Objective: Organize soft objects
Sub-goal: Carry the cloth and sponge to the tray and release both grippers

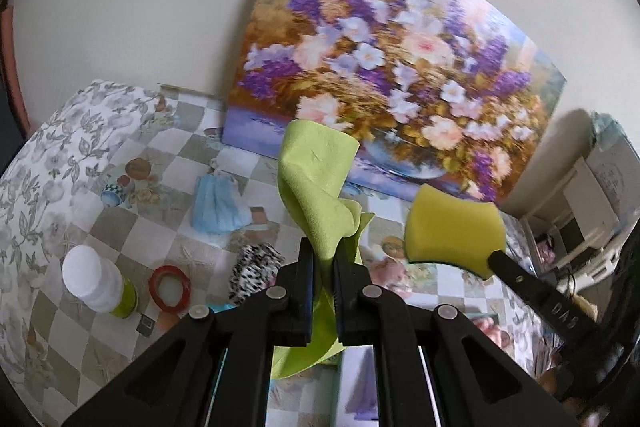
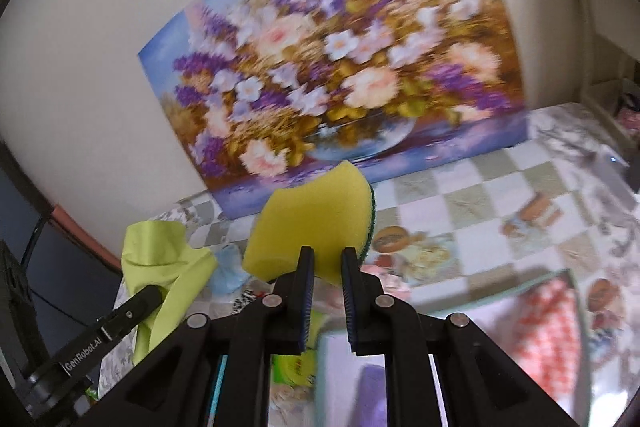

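Crumpled green cloth, curved foam sponge

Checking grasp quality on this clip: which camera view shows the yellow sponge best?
The left wrist view. There the yellow sponge shows whole, from the side, lifted clear of the table in the right gripper. The right wrist view shows the sponge blurred, with its lower edge hidden behind the gripper's fingers.

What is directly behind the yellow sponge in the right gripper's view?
Behind the sponge, held in the right gripper, stands the flower painting leaning on the wall; the sponge covers part of its lower edge. A green scouring layer backs the sponge, mostly hidden.
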### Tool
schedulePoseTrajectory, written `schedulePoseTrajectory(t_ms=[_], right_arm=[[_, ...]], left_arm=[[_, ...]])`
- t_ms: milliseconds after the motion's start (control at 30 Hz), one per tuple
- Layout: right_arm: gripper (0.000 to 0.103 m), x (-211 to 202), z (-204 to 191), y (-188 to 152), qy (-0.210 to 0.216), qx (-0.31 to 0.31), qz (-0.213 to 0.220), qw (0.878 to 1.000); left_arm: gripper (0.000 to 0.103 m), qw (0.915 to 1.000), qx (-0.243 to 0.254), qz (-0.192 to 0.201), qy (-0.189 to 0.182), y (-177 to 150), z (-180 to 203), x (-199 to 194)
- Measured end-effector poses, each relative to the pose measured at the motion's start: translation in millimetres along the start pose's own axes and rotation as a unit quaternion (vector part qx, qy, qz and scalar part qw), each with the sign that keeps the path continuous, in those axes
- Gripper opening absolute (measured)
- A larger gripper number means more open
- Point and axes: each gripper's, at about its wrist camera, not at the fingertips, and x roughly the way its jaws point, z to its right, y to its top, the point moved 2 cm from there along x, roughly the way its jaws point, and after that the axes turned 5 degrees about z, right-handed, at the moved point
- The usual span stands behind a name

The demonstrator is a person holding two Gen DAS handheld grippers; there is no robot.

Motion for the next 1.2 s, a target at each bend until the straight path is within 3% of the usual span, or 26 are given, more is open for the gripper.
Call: schedulePoseTrajectory(t_ms=[133,300,500,633,867,1200], right_arm=[[0.014,-32,25,3,-0.031,0.013,0.006,0.999],[0.014,-74,58,-4,-0.040,0.053,0.016,0.998],[0.014,-92,95,-27,-0.068,0.082,0.001,0.994],[0.015,-87,118,-41,-0.085,0.103,-0.022,0.991],[0.015,-45,148,-69,-0.103,0.132,-0.093,0.982],[0.014,-15,164,-89,-0.158,0.118,-0.153,0.968]], left_arm=[[0.008,0.9997,0.022,-0.009,-0.009,-16,19,-6],[0.008,0.9981,0.049,-0.032,-0.017,-42,37,-7],[0.008,0.9949,0.071,-0.050,-0.050,-62,66,-8],[0.008,0.9907,0.081,-0.076,-0.078,-75,83,2],[0.008,0.9806,0.105,-0.132,-0.100,-106,107,38],[0.008,0.9676,0.110,-0.208,-0.091,-146,110,94]])
